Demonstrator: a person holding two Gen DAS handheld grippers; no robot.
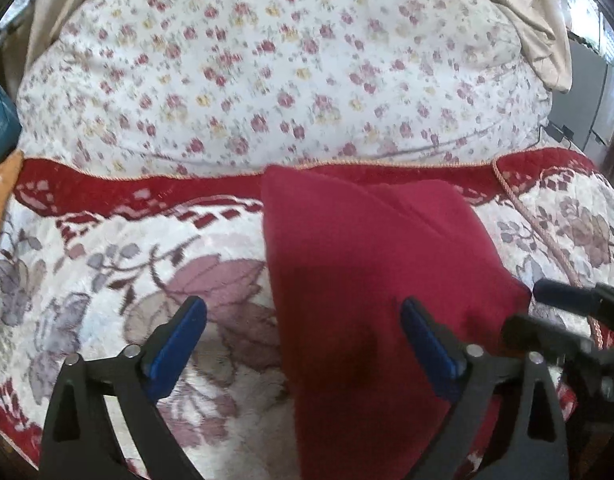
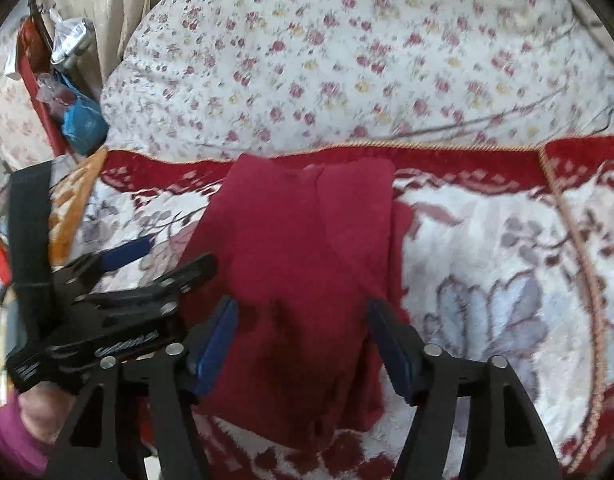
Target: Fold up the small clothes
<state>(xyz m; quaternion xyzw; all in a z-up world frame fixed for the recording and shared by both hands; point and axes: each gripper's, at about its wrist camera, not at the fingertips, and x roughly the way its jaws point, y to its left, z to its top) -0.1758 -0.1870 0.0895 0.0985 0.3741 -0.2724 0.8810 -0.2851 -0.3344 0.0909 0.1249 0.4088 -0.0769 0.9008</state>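
Left wrist view: left gripper (image 1: pixel 303 340) has its jaws spread wide w/ nothing clamped; one blue pad sits over the floral blanket (image 1: pixel 107 280), the other over the red garment (image 1: pixel 367 248); pads don't press the cloth. Garment lies flat on the blanket, already folded into a longish panel w/ a diagonal layer edge showing; its far end reaches the blanket's dark-red border, just short of the flowered pillow (image 1: pixel 287 60). Right gripper (image 1: pixel 563 316) shows at the right edge, beside the garment's corner.

Right wrist view: right gripper (image 2: pixel 303 344) also parted, straddling the garment's (image 2: pixel 299 232) near end; cloth between the pads but not pinched, as far as I can tell. Left gripper (image 2: pixel 147 264) sits at the left by the garment's edge; a hand w/ purple sleeve (image 2: pixel 11 436) behind it.

Handling, judged: light, limp, fleecy knit; not slippery, not fragile; will droop and drag on the plush blanket; best taken at the near corners or hem, pinching all layers together.
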